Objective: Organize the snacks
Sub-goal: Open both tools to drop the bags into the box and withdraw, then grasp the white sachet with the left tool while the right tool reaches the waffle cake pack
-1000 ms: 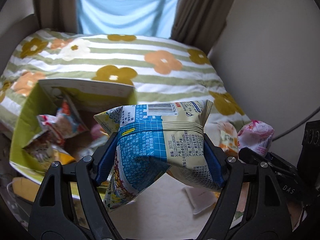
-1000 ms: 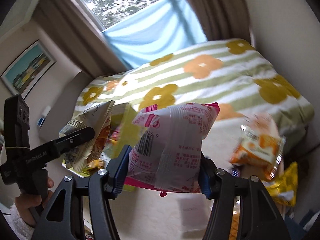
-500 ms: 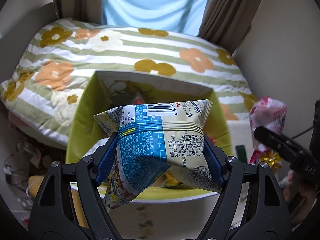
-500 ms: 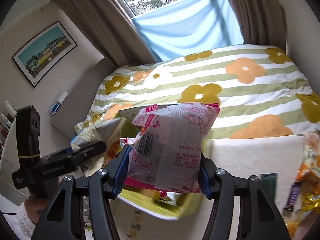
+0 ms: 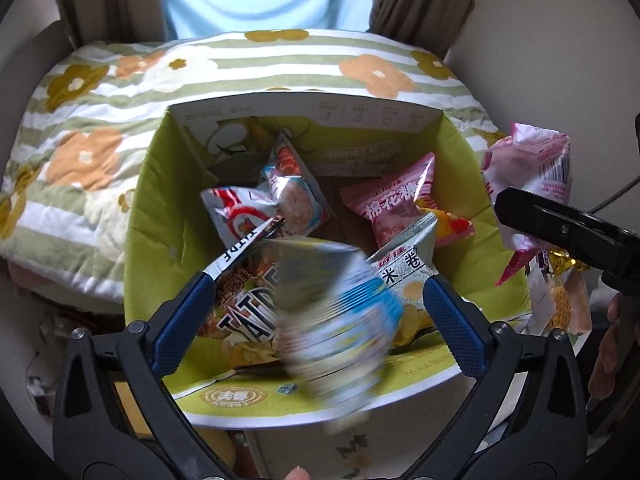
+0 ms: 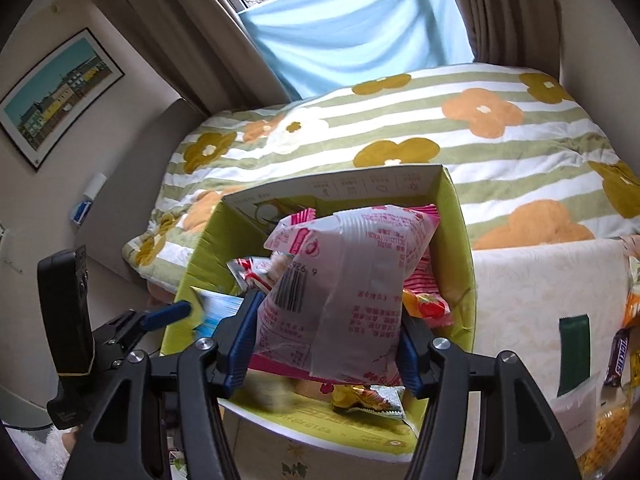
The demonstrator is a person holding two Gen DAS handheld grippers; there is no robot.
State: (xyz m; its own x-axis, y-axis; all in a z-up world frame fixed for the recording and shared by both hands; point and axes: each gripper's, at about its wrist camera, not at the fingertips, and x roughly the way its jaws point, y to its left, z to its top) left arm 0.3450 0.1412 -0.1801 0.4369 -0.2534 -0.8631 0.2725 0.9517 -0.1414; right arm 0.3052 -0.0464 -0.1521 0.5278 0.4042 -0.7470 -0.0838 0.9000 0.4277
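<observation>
Over the green box [image 5: 168, 240], the left hand-held gripper [image 5: 316, 304] has just opened, dropping the blue bag [image 5: 340, 320]; the right hand-held gripper [image 6: 324, 344], clamping the pink bag [image 6: 344, 288], should release centrally.

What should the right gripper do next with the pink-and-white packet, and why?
Probably open and drop it. The right gripper holds the pink-and-white snack packet over the green cardboard box, and the left gripper, whose jaws have just been opening, stands wide with its blue-and-cream packet blurred, free of both pads.

Pink bag [image 5: 394, 206] reads 棉花糖; chocolate bar [image 6: 618, 356] reads SNICKERS.
</observation>
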